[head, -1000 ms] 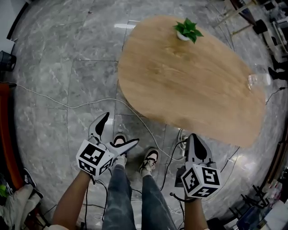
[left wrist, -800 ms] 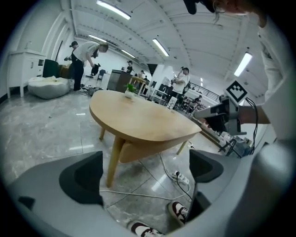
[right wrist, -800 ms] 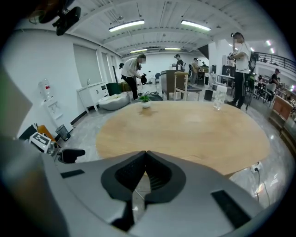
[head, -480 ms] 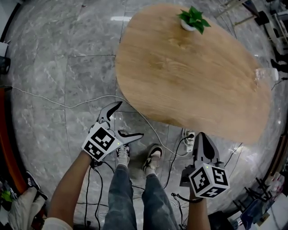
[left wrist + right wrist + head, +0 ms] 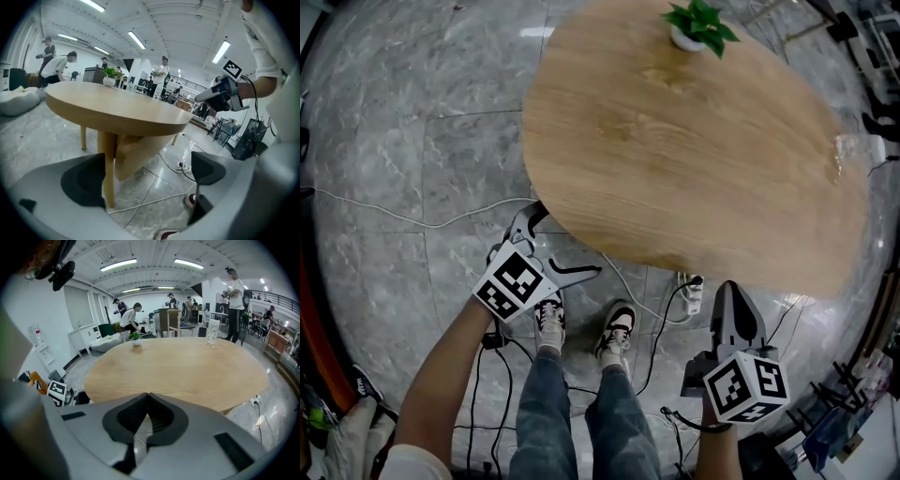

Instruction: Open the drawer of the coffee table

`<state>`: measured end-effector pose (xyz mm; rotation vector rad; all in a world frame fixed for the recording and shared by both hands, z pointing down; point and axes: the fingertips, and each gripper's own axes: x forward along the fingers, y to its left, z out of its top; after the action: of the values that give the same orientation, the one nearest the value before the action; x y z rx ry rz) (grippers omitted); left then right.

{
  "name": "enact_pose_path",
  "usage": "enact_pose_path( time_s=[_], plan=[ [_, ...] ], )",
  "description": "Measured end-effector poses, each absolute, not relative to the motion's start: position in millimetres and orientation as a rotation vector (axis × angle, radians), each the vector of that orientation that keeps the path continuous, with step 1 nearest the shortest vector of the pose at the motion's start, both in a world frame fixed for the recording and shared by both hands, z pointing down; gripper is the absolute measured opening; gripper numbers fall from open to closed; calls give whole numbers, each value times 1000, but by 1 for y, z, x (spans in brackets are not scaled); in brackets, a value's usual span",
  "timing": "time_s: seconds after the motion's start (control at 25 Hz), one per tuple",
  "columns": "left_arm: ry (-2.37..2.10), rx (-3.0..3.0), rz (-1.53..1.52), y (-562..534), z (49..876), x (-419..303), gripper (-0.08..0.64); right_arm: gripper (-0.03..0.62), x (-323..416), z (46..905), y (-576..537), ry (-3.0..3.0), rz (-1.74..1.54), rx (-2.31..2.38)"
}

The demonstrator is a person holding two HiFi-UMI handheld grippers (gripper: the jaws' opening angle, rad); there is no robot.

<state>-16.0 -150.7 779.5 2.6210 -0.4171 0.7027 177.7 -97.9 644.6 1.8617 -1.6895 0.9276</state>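
The oval wooden coffee table [image 5: 694, 150] fills the upper head view. Seen from low in the left gripper view, a wooden box [image 5: 140, 152] hangs under the table top [image 5: 117, 110] beside a leg [image 5: 108, 173]; no handle shows. My left gripper [image 5: 561, 244] is open at the table's near-left edge, one finger tucked under the rim, and nothing sits between the left gripper's [image 5: 147, 173] fingers. My right gripper [image 5: 729, 292] is shut on nothing, just off the near edge, and the right gripper [image 5: 147, 398] points across the top [image 5: 187, 366].
A small potted plant [image 5: 698, 26] stands at the far end and a clear glass [image 5: 853, 155] at the right edge. White and black cables and a power strip [image 5: 694, 295] lie on the marble floor by my shoes [image 5: 619, 328]. People stand in the background.
My left gripper has risen toward the table's near-left edge, still open. The table now sits closer and larger in the head view. The right gripper has drifted slightly down and right, still shut.
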Motion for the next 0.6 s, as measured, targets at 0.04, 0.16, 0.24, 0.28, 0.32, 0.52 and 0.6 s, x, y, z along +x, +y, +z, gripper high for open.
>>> enact_pose_path(
  time_s=[0.04,0.16,0.24,0.28,0.32,0.52,0.6],
  plan=[
    [-405,2633,688,-152,779,-12,574,0,181,646,-97,-1681,928,1865],
    [-379,2646,625,-156,775,-3,572,0,186,650,-94,-1659,944,1876],
    [-381,2656,598,-158,774,1,571,0,187,652,-92,-1644,959,1886],
    [-385,2666,597,-158,774,2,562,0,187,653,-91,-1637,969,1892],
    [-391,2678,597,-159,774,4,532,0,187,654,-90,-1630,979,1898],
    [-445,2704,540,-169,772,6,435,0,189,655,-88,-1611,991,1900],
    [-472,2708,521,-173,771,7,407,0,189,655,-90,-1608,983,1895]
  ],
)
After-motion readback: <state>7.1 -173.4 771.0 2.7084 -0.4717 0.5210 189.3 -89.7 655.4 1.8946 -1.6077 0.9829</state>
